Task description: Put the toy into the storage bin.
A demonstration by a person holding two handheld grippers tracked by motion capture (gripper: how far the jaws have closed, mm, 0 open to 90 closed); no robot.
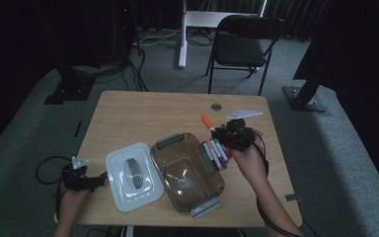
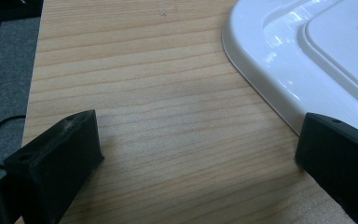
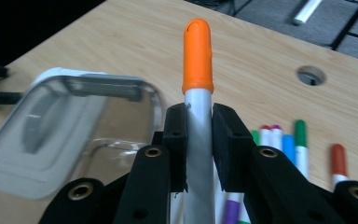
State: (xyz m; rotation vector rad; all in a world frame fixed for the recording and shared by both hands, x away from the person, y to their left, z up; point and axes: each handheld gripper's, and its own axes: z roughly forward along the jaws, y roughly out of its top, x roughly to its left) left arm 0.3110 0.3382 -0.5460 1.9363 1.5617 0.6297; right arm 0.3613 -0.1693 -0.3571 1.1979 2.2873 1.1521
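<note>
My right fingers [image 3: 199, 140] pinch the orange-capped marker [image 3: 198, 84] low on its slick white barrel; a loose squeeze could let it swivel or slip short of the clear, hard-walled tub [image 3: 98, 121] just left of them. My left fingers [image 2: 198, 154] stand wide over the woodgrain bench [image 2: 168, 116], beside the glossy, rounded white lid [image 2: 298, 56].

Left gripper [image 2: 191, 154] agape, right gripper [image 3: 199, 140] clamped.

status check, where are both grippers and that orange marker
Right gripper shut on orange marker, lifted. Left gripper open beside white lid. Clear container open, unobstructed.
</note>
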